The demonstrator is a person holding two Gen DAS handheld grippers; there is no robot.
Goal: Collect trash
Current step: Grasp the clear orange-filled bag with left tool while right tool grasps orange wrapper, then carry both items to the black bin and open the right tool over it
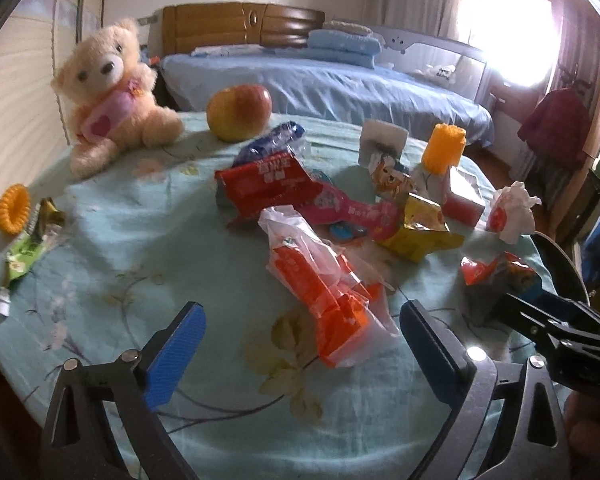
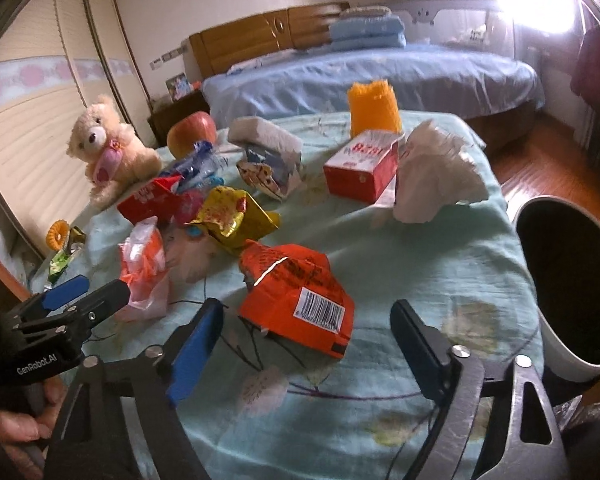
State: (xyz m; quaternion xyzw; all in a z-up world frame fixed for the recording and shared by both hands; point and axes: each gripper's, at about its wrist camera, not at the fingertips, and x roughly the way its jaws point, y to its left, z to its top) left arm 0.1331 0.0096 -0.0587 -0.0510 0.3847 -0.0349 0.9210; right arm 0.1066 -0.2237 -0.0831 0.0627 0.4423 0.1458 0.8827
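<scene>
Several wrappers lie on a round table with a pale green cloth (image 1: 148, 240). My left gripper (image 1: 300, 328) is open and empty, its blue pads either side of the near end of a clear-and-orange plastic wrapper (image 1: 320, 280). My right gripper (image 2: 304, 332) is open and empty, just short of a crumpled orange packet with a barcode (image 2: 296, 292). A yellow wrapper (image 2: 232, 220), a red wrapper (image 1: 264, 188), a red carton (image 2: 360, 168) and crumpled white tissue (image 2: 436, 172) lie further back. A green wrapper (image 1: 28, 252) lies at the left.
A white bin with a dark inside (image 2: 568, 280) stands at the table's right edge. A teddy bear (image 1: 108, 88), an apple (image 1: 240, 112), an orange cup-shaped thing (image 1: 444, 148) and an orange hair ring (image 1: 10, 208) sit on the table. A bed (image 1: 320, 84) stands behind.
</scene>
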